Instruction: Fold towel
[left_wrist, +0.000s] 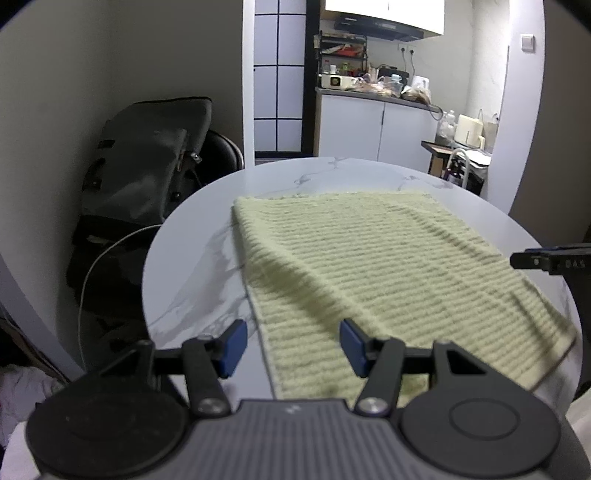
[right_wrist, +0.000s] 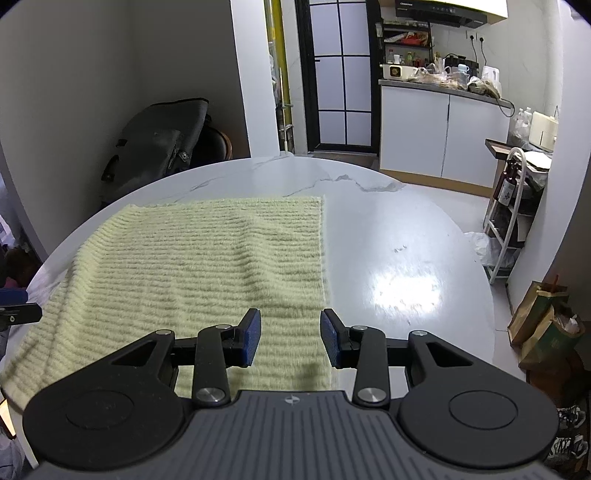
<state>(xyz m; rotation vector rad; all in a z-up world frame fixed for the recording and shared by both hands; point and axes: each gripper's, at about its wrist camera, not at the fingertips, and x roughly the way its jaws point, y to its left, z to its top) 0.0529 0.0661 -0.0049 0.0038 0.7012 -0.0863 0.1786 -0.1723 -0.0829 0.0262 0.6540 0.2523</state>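
On the left, the left gripper hangs over the near left edge of the towel, its blue pads parted with nothing between them; the towel's left border runs up the gap between the jaws, one pad over bare table and the other over cloth. The single pale green ribbed towel lies spread on the round white marble-look table, its near edge reaching the table's rim and seemingly drooping a little over it at the near right corner, though the blur there makes that uncertain. Its ribs run across from side to side, and from both grippers the cloth stretches away forward, so the far edge is where a near-edge fold would land. On the right, the right gripper sits over the towel's near right edge, jaws likewise apart and empty, the right border of the cloth running just inside its right pad. Each gripper is nearest its own near corner, so the coming move looks like a paired pinch. Counted: one towel, one table, two grippers, each showing two blue pads.
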